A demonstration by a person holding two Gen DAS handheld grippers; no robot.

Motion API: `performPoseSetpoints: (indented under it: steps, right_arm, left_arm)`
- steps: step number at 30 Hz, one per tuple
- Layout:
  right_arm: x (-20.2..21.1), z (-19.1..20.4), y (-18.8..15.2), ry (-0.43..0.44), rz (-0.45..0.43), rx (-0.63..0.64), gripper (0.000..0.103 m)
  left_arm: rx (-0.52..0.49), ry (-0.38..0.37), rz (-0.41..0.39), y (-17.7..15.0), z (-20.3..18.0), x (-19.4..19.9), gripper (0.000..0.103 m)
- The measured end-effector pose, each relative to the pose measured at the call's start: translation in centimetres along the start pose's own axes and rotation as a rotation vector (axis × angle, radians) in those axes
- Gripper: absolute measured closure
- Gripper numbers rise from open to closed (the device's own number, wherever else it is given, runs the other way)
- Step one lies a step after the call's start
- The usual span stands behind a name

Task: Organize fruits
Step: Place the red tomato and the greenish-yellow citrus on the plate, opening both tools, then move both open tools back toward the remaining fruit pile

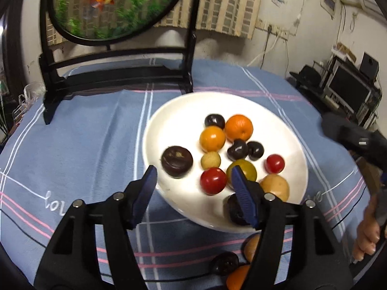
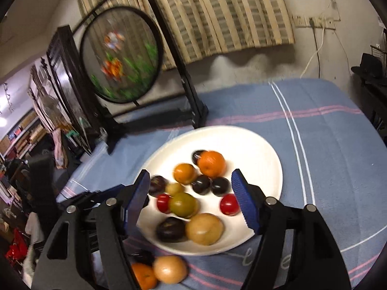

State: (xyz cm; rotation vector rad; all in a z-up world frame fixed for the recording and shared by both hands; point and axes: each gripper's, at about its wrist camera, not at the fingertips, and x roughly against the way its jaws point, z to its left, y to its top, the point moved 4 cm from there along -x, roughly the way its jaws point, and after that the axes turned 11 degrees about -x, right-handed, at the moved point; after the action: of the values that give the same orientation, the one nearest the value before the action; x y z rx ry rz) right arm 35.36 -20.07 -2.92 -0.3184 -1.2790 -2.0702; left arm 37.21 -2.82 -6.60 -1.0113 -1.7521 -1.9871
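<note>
- My left gripper (image 1: 193, 181) is hanging over the near-left rim of the white plate (image 1: 179, 111), jaws spread wide, nothing between them.
- Its left finger (image 1: 145, 193) is sitting outside the plate's rim over the blue striped cloth (image 1: 84, 145); its right finger (image 1: 244, 193) is reaching in over the plate, covering part of a dark plum (image 1: 233, 211) at the near rim.
- A red tomato (image 1: 213, 180) is lying on the plate between the two fingers, closer to the right one; whether anything is touching it I cannot tell.
- The big dark fruit (image 1: 177, 161) is resting on the plate just beyond the left fingertip.
- My right gripper (image 2: 189, 191) is hovering over the near side of the same plate, also opened wide and carrying nothing.
- Between its fingers, farther out on the plate, an olive-green fruit (image 2: 183, 204) and a tan fruit (image 2: 204, 228) are lying side by side.
- Off the plate, on the cloth by its near rim, three fruits are waiting: a pale orange one (image 2: 170, 269), an orange (image 2: 144, 275), a dark one (image 2: 142, 256).
- Both views are blurring slightly.
- The fish screen (image 1: 116, 4) is standing behind the plate.
</note>
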Motion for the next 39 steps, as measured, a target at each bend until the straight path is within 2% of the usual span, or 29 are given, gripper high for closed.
performPoseSetpoints:
  steps: [1, 3, 5, 12, 18, 22, 30, 39]
  right_arm:
    - [1.2, 0.6, 0.1, 0.019, -0.019, -0.004, 0.031]
    - [2.9, 1.5, 0.2, 0.037, -0.037, -0.003, 0.031]
    - [4.9, 2.3, -0.3, 0.062, -0.052, -0.004, 0.030]
    - [8.3, 2.2, -5.0, 0.065, -0.035, -0.023, 0.030]
    - [8.2, -0.7, -10.3, -0.006, 0.077, -0.049, 0.030]
    - [8.2, -0.2, -10.8, 0.009, 0.096, -0.036, 0.030]
    - [7.4, -0.1, -11.5, -0.007, 0.142, -0.036, 0.030]
    - [7.4, 0.1, -11.8, -0.018, 0.151, -0.028, 0.030]
  left_arm:
    - [0.007, 0.005, -0.008, 0.1, 0.2, 0.5, 0.034]
    - [0.021, 0.026, -0.033, -0.1, 0.5, 2.2, 0.025]
    - [0.018, 0.040, -0.045, -0.8, 0.5, 3.6, 0.023]
    - [-0.037, 0.089, -0.055, -5.7, -0.8, 7.8, 0.015]
    - [-0.080, 0.109, -0.031, -10.0, -2.0, 9.5, 0.011]
    - [-0.124, 0.123, 0.000, -11.7, -2.6, 9.5, 0.010]
    - [-0.152, 0.070, 0.046, -12.4, -3.5, 8.8, 0.010]
    - [-0.210, 0.037, 0.094, -13.3, -4.9, 8.2, 0.007]
